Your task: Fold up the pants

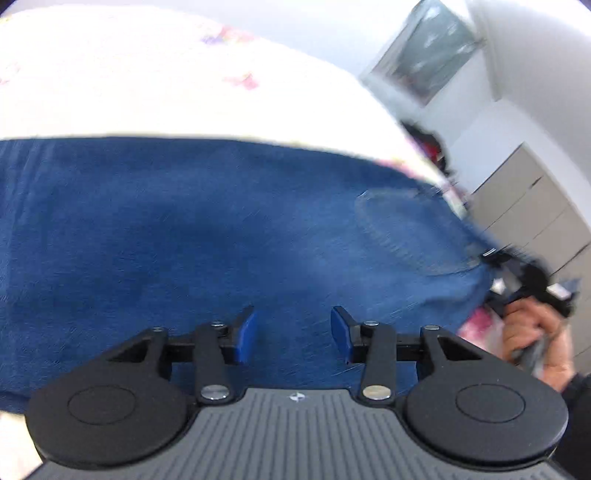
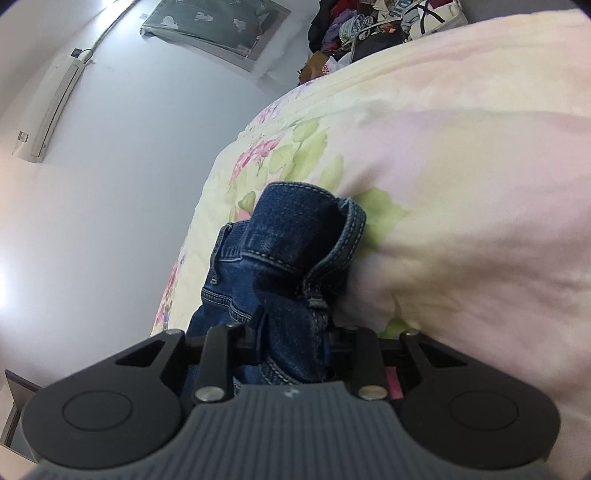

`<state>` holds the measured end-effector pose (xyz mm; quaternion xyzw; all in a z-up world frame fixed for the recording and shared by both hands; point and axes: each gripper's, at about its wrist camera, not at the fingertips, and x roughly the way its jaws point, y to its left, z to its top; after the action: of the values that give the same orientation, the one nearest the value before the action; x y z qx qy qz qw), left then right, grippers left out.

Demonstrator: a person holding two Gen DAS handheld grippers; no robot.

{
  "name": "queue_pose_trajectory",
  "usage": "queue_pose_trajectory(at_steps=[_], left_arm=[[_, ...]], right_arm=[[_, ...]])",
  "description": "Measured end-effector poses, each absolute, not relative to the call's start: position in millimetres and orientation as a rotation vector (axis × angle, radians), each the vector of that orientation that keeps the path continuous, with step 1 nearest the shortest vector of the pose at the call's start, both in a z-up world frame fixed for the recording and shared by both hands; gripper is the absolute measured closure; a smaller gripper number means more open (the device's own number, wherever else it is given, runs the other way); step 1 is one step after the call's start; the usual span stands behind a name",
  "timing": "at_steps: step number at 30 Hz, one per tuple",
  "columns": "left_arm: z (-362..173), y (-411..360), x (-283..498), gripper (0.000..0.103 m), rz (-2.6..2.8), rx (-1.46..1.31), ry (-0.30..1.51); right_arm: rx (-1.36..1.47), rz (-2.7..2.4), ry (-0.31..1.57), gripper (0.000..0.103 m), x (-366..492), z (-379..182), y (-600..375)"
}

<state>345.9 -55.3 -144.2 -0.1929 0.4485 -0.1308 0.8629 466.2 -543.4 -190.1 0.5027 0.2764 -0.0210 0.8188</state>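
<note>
Blue denim fills most of the left wrist view: the pants [image 1: 221, 229] lie spread flat on a bed covered by a pale floral quilt [image 1: 147, 81]. The left claw [image 1: 293, 334] hangs just above the cloth with its blue pads spread apart and nothing between them; whether the tips touch the fabric cannot be told through the blur. Further right in that view, a stitched pocket [image 1: 410, 236] shows near the pants' edge, and beyond it a hand [image 1: 532, 332] grips the other tool.

In the right wrist view, a gray wall with an air conditioner [image 2: 51, 110] takes up the left side. In the middle the right claw [image 2: 291, 347] is pressed together on a bunched, thick wad of the denim, seams and a belt loop [image 2: 314, 295] standing up between its fingers. The quilt rises on the right, with a pile of clothes [image 2: 369, 22] at the far edge.

The denim looks heavy and fairly stiff for cloth, not slippery, and should hold a crease. It will likely drag on the quilt rather than slide freely. Thick seamed edges such as the waistband or hem seem the surest places to pinch; the flat middle offers the left claw little to bite on.
</note>
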Motion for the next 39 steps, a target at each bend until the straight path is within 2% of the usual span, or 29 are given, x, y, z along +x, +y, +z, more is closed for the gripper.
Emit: queue_pose_trajectory(at_steps=[5,13,19,23,24,31,33,36,39], left_arm=[[-153.3,-39.4,348.2,0.047,-0.296,-0.464,0.967],[-147.6,5.5,331.9,0.047,-0.259,-0.667,0.887],[-141.9,43.0,314.9,0.047,-0.228,-0.754,0.836],[-142.5,74.1,301.0,0.046,-0.184,-0.828,0.787],[-144.2,81.7,297.6,0.043,-0.177,-0.851,0.778],[-158.2,125.8,279.0,0.041,-0.12,-0.932,0.795],[-160.0,131.6,276.3,0.038,-0.13,-0.938,0.81],[-160.7,123.9,279.1,0.035,-0.163,-0.925,0.831],[-159.2,111.5,288.8,0.035,-0.203,-0.917,0.857]], right_arm=[[0.903,0.018,0.487,0.08,458.4,-146.6,-517.8],[0.483,0.256,0.344,0.083,435.7,-55.7,-432.0],[0.164,0.43,0.287,0.085,403.6,-28.3,-340.5],[-0.109,0.55,0.266,0.086,373.7,-38.9,-271.6],[-0.18,0.579,0.271,0.086,367.2,-46.0,-255.4],[-0.672,0.739,0.474,0.085,328.6,-137.9,-158.3],[-0.784,0.715,0.447,0.081,313.7,-157.7,-145.8],[-0.741,0.676,0.454,0.078,308.9,-155.4,-146.0],[-0.693,0.707,0.472,0.068,305.0,-149.6,-158.0]])
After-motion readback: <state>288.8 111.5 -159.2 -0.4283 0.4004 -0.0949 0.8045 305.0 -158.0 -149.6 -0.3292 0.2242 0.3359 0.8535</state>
